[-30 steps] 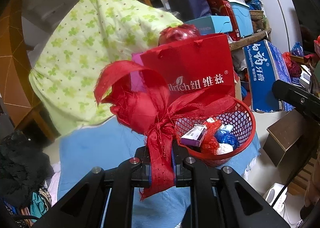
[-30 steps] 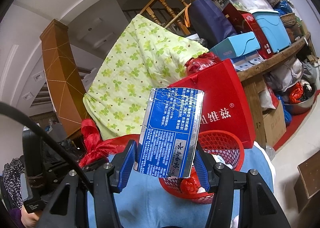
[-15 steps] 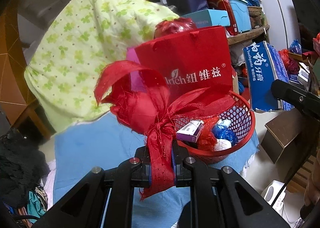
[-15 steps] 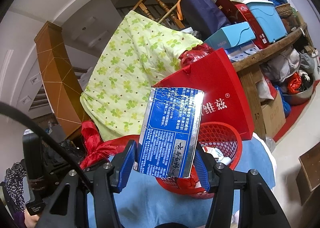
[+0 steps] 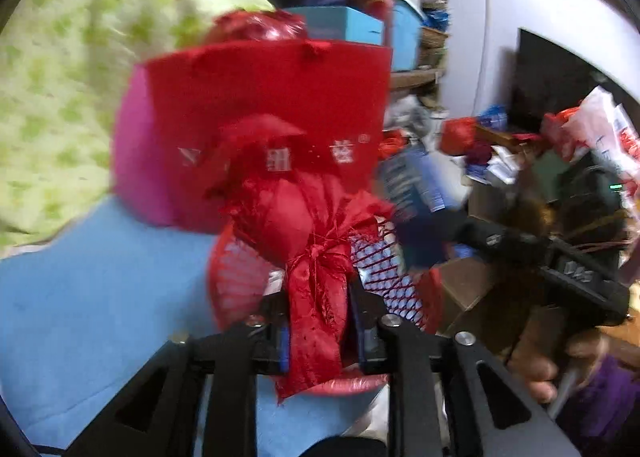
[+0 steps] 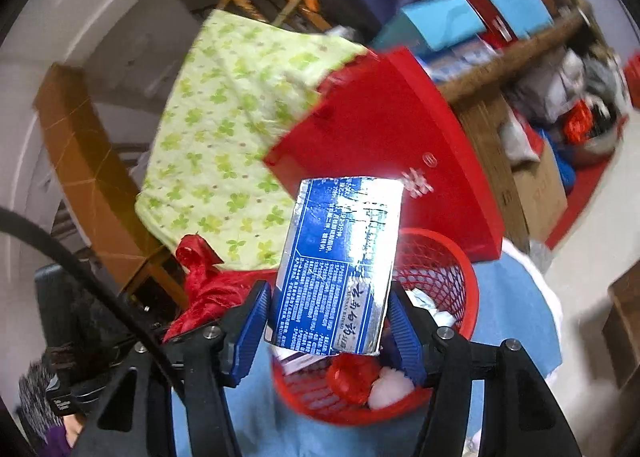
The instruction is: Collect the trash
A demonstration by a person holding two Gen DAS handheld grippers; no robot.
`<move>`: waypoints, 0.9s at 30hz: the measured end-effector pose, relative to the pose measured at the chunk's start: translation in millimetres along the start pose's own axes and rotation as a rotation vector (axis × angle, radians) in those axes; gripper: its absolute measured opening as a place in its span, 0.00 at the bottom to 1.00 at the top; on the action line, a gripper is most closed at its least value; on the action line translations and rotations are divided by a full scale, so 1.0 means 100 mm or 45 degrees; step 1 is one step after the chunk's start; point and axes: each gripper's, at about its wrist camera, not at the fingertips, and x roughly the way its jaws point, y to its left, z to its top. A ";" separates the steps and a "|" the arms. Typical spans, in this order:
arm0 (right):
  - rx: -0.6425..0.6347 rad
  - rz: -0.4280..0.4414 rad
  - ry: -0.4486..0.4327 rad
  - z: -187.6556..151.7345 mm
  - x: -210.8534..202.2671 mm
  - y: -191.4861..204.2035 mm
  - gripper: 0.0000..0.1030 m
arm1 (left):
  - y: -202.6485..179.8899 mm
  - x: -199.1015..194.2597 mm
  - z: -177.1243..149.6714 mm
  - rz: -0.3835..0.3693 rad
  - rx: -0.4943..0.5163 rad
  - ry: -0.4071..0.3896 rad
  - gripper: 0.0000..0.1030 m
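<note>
Both grippers' jaws have just been opening: right gripper (image 6: 328, 323) around the upright blue box (image 6: 340, 265), left gripper (image 5: 320, 327) around the red cloth (image 5: 308, 257).

There is one red basket (image 6: 436, 257). There is one red cloth bundle (image 5: 304, 225). There is one blue box (image 6: 340, 265). There is one big red paper bag (image 6: 384, 137). There is one green flowery blanket (image 6: 232, 129). There are two grippers, left (image 5: 320, 325) and right (image 6: 326, 333).
</note>
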 end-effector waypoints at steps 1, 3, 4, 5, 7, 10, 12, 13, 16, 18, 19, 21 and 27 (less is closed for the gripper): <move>0.039 0.016 0.035 0.01 0.15 -0.09 0.68 | 0.05 0.07 0.00 0.040 -0.009 0.010 0.41; 0.097 -0.014 0.105 0.01 0.34 -0.20 0.68 | 0.11 0.07 -0.05 0.090 -0.031 0.003 0.53; 0.130 -0.008 0.128 -0.01 0.38 -0.25 0.68 | 0.13 0.03 -0.08 0.102 -0.045 -0.010 0.61; 0.138 -0.013 0.123 -0.03 0.36 -0.27 0.68 | 0.14 -0.05 -0.12 0.116 -0.054 -0.035 0.67; 0.079 -0.053 0.103 -0.06 0.28 -0.22 0.68 | 0.13 -0.26 -0.23 0.209 -0.045 -0.110 0.72; -0.093 -0.129 0.099 -0.12 0.13 0.09 0.68 | 0.12 -0.60 -0.38 0.310 -0.070 -0.195 0.89; -0.214 -0.146 0.103 -0.17 0.06 0.34 0.68 | 0.13 -0.85 -0.50 0.374 -0.085 -0.260 0.94; -0.271 -0.146 0.103 -0.21 0.02 0.47 0.68 | 0.16 -1.01 -0.58 0.427 -0.117 -0.284 0.94; -0.392 -0.165 0.104 -0.37 -0.02 0.84 0.68 | 0.33 -1.33 -0.69 0.644 -0.195 -0.266 0.96; -0.446 -0.185 0.110 -0.49 -0.03 1.09 0.68 | 0.37 -1.52 -0.78 0.764 -0.222 -0.264 0.97; -0.471 -0.196 0.108 -0.54 -0.03 1.19 0.68 | 0.40 -1.64 -0.84 0.808 -0.253 -0.266 0.98; -0.521 -0.227 0.098 -0.67 -0.08 1.39 0.68 | 0.45 -1.83 -0.93 0.884 -0.287 -0.247 0.98; -0.766 -0.276 0.066 -1.07 -0.21 2.06 0.69 | 0.41 -2.20 -1.26 1.069 -0.277 -0.184 0.98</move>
